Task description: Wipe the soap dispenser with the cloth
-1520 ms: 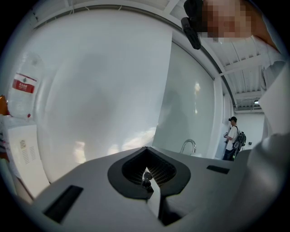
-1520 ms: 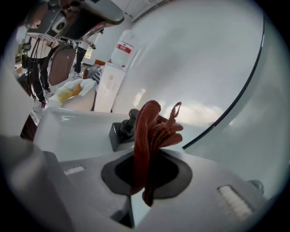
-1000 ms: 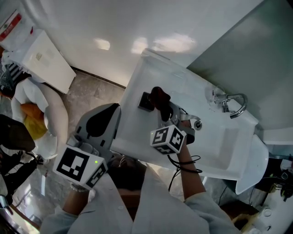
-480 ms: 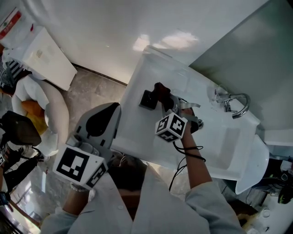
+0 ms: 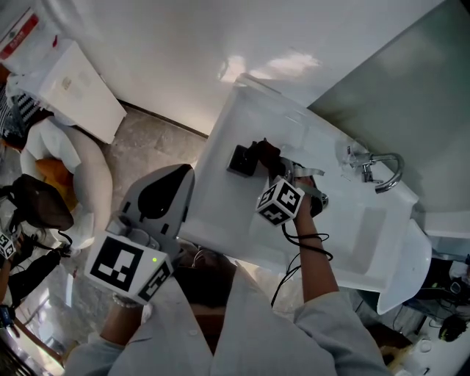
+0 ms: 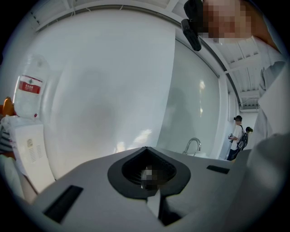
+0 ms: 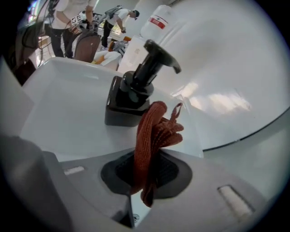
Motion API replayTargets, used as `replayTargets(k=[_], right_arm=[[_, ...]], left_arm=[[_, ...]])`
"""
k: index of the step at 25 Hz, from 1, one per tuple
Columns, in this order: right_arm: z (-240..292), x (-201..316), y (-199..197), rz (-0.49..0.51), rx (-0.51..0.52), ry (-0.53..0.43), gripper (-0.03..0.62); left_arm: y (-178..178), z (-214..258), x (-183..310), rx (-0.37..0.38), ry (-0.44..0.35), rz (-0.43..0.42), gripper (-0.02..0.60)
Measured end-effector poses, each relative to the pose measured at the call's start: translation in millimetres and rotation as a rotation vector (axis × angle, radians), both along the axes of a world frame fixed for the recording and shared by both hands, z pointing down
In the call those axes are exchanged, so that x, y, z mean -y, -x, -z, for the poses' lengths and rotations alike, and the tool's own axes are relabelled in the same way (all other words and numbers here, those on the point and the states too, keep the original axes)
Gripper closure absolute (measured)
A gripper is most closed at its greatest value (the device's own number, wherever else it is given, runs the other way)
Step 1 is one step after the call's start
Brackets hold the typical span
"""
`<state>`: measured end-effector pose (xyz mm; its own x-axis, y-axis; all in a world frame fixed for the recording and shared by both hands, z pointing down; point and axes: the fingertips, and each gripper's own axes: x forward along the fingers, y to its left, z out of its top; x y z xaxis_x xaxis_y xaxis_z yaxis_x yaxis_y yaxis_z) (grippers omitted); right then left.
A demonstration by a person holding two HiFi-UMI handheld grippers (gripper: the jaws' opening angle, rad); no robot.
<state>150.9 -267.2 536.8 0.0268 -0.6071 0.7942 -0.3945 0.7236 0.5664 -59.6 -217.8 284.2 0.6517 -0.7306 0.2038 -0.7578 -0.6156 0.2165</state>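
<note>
A black soap dispenser (image 7: 129, 93) with a pump spout stands on the white sink counter (image 7: 68, 108), just ahead of my right gripper (image 7: 144, 174). That gripper is shut on a rust-red cloth (image 7: 152, 136), whose bunched end hangs close to the dispenser's right side. From above, the dispenser (image 5: 241, 160) sits near the counter's left end with the cloth (image 5: 266, 154) beside it and the right gripper (image 5: 281, 175) behind. My left gripper (image 6: 147, 179) is shut and holds nothing; it is held low by the counter's left edge (image 5: 158, 194).
A chrome tap (image 5: 383, 170) stands at the sink basin's (image 5: 363, 228) far side. A white wall (image 5: 183, 44) runs behind the counter. Bags and a white box (image 5: 73, 92) lie on the floor at left. People stand in the background (image 7: 72, 13).
My right gripper has moved with the cloth a little to the right and further onto the counter, staying next to the dispenser. The left gripper has stayed put.
</note>
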Motion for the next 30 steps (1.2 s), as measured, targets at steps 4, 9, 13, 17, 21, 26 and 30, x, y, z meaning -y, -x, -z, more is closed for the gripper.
replayTargets(k=[4,9,13,17,21,26,30], right_arm=[[31.2,-3.4,-11.6,-0.099,0.043,-0.065,0.539],[83.6,-11.3,7.2,-0.147,0.114,-0.167,0.539],[117.2,-15.2,38.8,-0.146,0.189,-0.219,0.539],[122.9,-19.3,68.5,-0.118,0.193,-0.202,0.539],[111.9,-26.6,91.9,-0.136,0.207,-0.155,0.539],[103.3,-34.2,115.7,-0.131,0.241,-0.117,0.539],[81.1,-35.8,129.4,-0.147,0.301,-0.061,0.539]], left_arm=[[2.7,1.4,1.0,-0.007,-0.004,-0.005,0.578],[-2.0,5.4,1.5,-0.016,-0.014,-0.028,0.578],[-2.6,8.0,1.7,-0.022,-0.020,-0.033,0.578],[-2.1,7.3,2.3,-0.025,-0.019,-0.033,0.578],[1.5,7.5,0.6,-0.027,-0.020,-0.027,0.577],[9.0,7.0,0.7,-0.029,-0.017,-0.015,0.577],[8.0,4.1,1.3,-0.024,-0.014,-0.012,0.578]])
